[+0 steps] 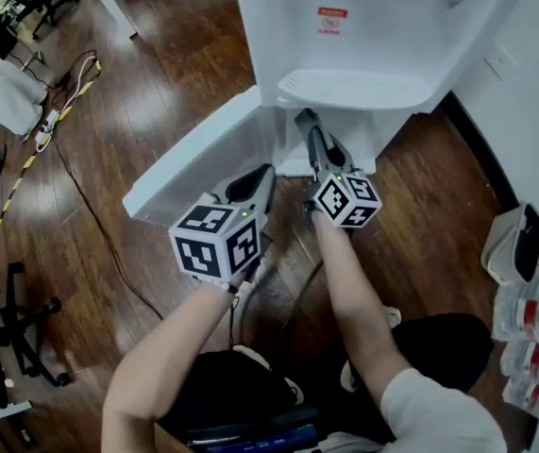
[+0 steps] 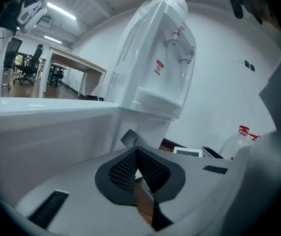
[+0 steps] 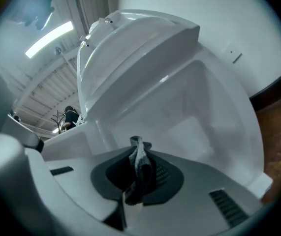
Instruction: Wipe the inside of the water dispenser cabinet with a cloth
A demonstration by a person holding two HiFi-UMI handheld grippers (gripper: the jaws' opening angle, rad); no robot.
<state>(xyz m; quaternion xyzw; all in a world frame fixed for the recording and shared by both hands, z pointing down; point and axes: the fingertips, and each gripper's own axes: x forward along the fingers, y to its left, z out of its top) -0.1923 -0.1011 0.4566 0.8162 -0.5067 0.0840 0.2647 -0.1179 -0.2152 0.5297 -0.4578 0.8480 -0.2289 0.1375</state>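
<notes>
The white water dispenser (image 1: pixel 382 26) stands on the wood floor with its lower cabinet door (image 1: pixel 203 159) swung open to the left. My right gripper (image 1: pixel 304 121) reaches under the drip tray (image 1: pixel 354 88) into the cabinet mouth. In the right gripper view it (image 3: pixel 138 149) is shut on a grey cloth (image 3: pixel 140 161), facing the white cabinet interior (image 3: pixel 199 117). My left gripper (image 1: pixel 265 176) hovers beside the open door, outside the cabinet. In the left gripper view its jaws (image 2: pixel 136 152) are closed with nothing between them, the door (image 2: pixel 42 127) on the left and the dispenser (image 2: pixel 155 58) ahead.
Cables (image 1: pixel 61 92) trail over the floor at left, near a black chair base (image 1: pixel 24 333). A white wall runs along the right, with a white device (image 1: pixel 514 243) and water bottles (image 1: pixel 533 333) at its foot. The person kneels in front of the dispenser.
</notes>
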